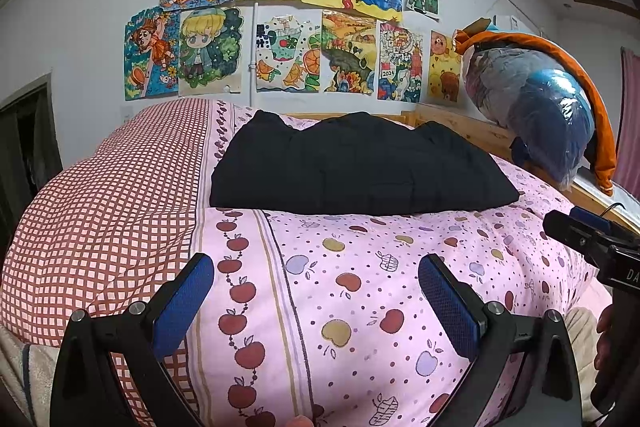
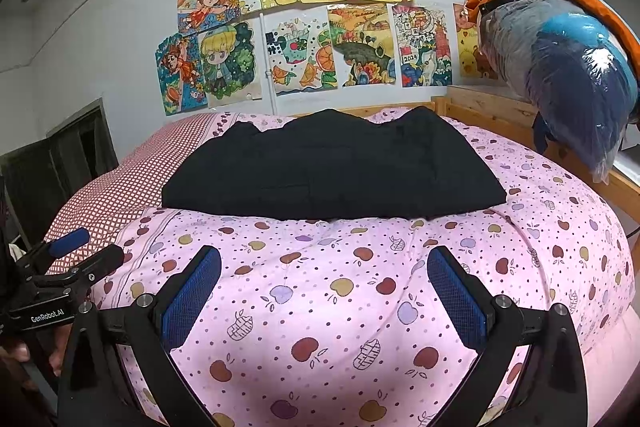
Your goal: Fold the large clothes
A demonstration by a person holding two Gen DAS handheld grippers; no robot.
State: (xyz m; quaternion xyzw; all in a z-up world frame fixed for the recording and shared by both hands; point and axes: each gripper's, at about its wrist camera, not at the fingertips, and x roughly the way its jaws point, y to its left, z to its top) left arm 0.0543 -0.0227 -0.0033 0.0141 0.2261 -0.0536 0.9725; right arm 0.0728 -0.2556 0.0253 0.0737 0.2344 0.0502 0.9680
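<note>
Garment (image 1: 360,167): black, already gathered into a broad, flat, roughly rectangular bundle, lying at 12 o'clock of both wrist views on the pink apple-print quilt (image 1: 360,287), with a red-checked cover (image 1: 112,207) beside it at 9 o'clock. Left gripper (image 1: 316,291): jaws spread wide, blue pads (image 1: 184,303) empty, poised above the quilt well short of the cloth. Right gripper (image 2: 324,287): likewise parted and holding nothing, pads (image 2: 456,295) clear of the fabric; its black body enters the left view at 3 o'clock. Background: children's drawings (image 1: 280,19) on the wall at 12 o'clock; a plastic-wrapped bundle (image 1: 532,115) on the wooden bed frame (image 1: 460,127) at 2 o'clock.

Judged step: approach for a further fold, or a finished fold with both tools withdrawn; the views do not settle which. For a clean fold, each gripper should probably take one near corner of the bundle, pinching all layers together and not the quilt beneath. Both should lift evenly, carry the near edge toward 12 o'clock, and lay it square on the far edge. The soft quilt may bunch under pressure, so a shallow grasp seems wise.
</note>
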